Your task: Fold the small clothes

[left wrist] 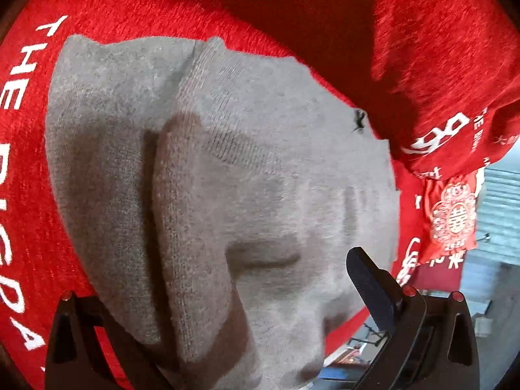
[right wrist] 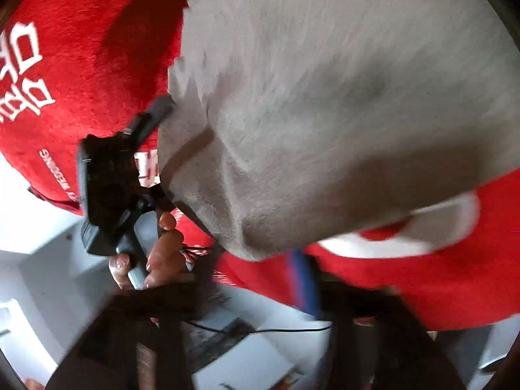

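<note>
While the left gripper (left wrist: 208,321) stands with its jaws spread around a hanging fold of the grey knit garment (left wrist: 227,162), the right gripper (right wrist: 260,318) is a blurred, spread pair gripping nothing; the garment lies on red printed cloth (left wrist: 292,6).

Left gripper (left wrist: 227,325): matte black plastic fingers (left wrist: 370,286) on ribbed triangular brackets, small red dots on the bracket tops. From the right wrist view it shows a boxy black body with a grey handle, bare hand (right wrist: 152,256) around it, thin black cable trailing. Right gripper (right wrist: 260,341): dark, blurred fingers, a blue strip on one.
</note>
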